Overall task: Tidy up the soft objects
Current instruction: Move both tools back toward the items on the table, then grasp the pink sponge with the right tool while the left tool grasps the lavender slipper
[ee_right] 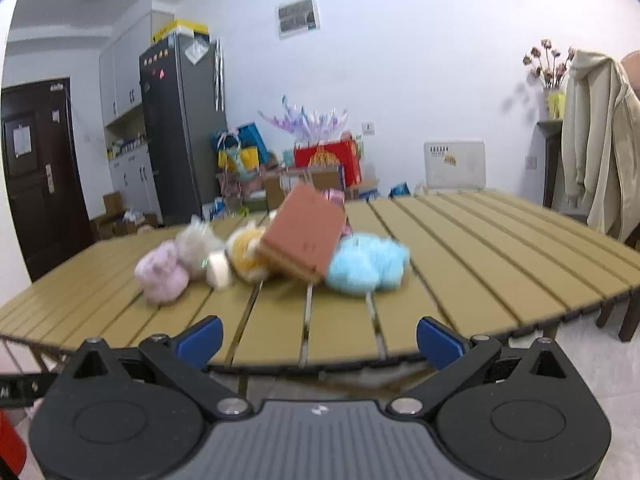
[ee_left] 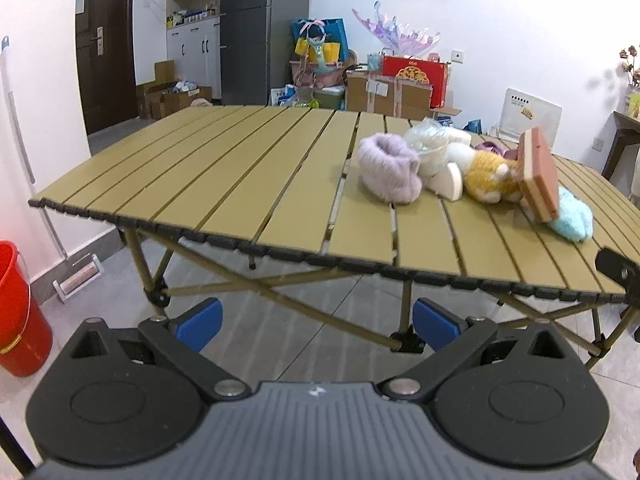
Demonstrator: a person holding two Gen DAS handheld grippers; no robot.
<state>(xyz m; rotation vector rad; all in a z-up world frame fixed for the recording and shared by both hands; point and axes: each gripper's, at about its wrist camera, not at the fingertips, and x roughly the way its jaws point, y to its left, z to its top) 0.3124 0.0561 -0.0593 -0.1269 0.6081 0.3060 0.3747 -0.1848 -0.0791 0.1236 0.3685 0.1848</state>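
A heap of soft things lies on the slatted tan table [ee_left: 240, 168] [ee_right: 480, 248]. From left to right: a fluffy lilac bootie [ee_left: 388, 174] [ee_right: 162, 272], a pale cream plush in clear wrap [ee_left: 430, 148] [ee_right: 196, 246], a yellow plush toy [ee_left: 488, 178] [ee_right: 244, 254] and a fluffy light-blue piece [ee_left: 572, 220] [ee_right: 366, 264]. A brown book-like block [ee_left: 538, 174] [ee_right: 302, 232] leans tilted on the yellow and blue ones. My left gripper [ee_left: 318, 326] hangs open below and before the table edge. My right gripper [ee_right: 320, 342] is open at the near edge, short of the heap.
A red bucket [ee_left: 16, 312] stands on the floor at left, with a mop [ee_left: 76, 276] against the wall. Boxes and gift bags [ee_left: 396, 84] crowd the far wall. A coat [ee_right: 596, 152] hangs at the right. The table's crossed legs [ee_left: 280, 292] show beneath.
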